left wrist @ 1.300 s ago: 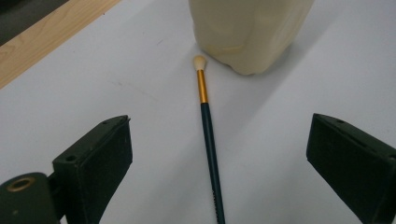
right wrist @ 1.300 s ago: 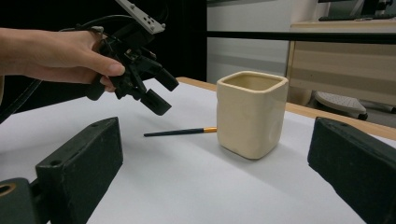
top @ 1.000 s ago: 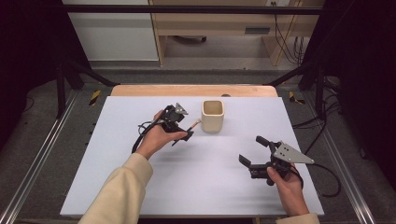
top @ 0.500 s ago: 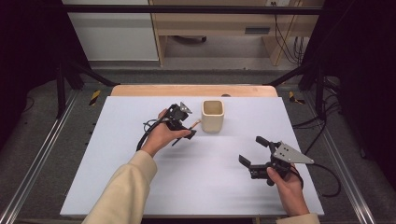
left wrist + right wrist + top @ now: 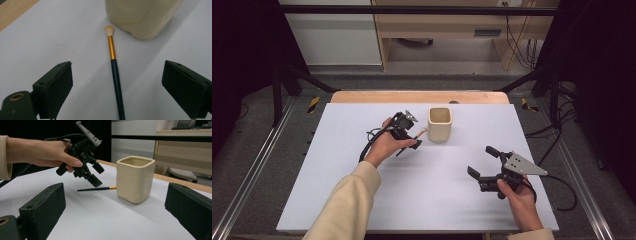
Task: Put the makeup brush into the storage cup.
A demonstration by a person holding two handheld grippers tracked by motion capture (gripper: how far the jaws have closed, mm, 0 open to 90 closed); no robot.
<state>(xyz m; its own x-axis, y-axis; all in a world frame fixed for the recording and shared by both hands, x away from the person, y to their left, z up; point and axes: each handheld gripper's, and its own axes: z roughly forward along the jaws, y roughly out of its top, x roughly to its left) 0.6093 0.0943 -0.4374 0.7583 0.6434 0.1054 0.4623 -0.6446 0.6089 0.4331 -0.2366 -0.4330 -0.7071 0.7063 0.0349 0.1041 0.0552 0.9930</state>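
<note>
There are two grippers: the left gripper (image 5: 411,139), held above the white table (image 5: 337,165) with its jaws spread wide, and the right gripper (image 5: 480,161), held low near the table's right edge, its jaws also apart. Two hands hold them, the left hand (image 5: 385,146) and the right hand (image 5: 517,195), one to each gripper. One cream square cup (image 5: 440,123) stands on the table. One thin brush (image 5: 114,70) lies flat just beside the cup, with a dark handle, a gold ferrule and a pale tip. One table carries all of these
</note>
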